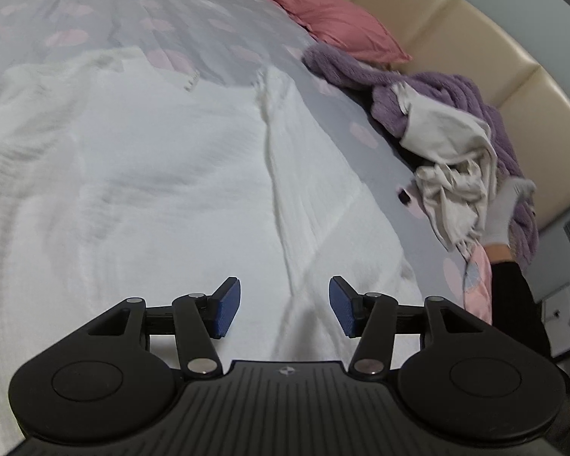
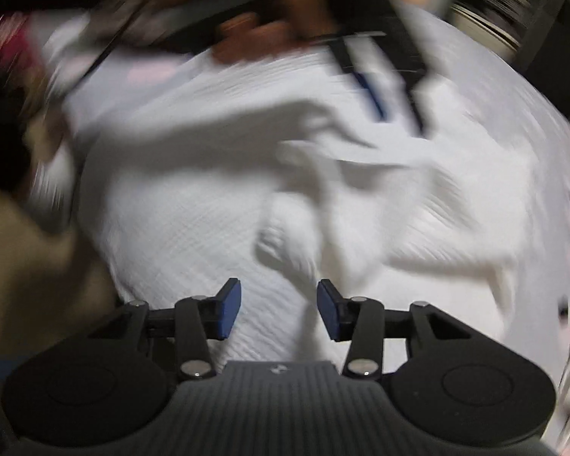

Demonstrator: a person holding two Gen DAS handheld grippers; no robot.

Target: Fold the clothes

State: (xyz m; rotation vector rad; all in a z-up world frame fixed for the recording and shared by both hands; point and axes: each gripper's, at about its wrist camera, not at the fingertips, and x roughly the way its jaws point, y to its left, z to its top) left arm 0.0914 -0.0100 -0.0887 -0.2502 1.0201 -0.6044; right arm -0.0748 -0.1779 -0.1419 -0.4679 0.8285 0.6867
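Nearest the left camera, the left gripper (image 1: 285, 306) hovers just above a white garment (image 1: 163, 190), its jaws spread apart with nothing between them. The right gripper (image 2: 279, 309) likewise hangs over the same cloth with jaws parted and empty; its view is heavily blurred.

The white garment lies spread across the bed (image 1: 95, 11), mostly flat, with 1 long raised crease (image 1: 273, 174) running away from the left gripper and a bunched ridge (image 2: 292, 235) ahead of the right one. I cannot tell whether any fold has been made in it; it looks smoothed out rather than compact.

Farther off, a crumpled cream garment (image 1: 452, 163) sits on a purple blanket (image 1: 456, 91), so at least that piece remains unfolded. A pink pillow (image 1: 334, 19) lies beyond.
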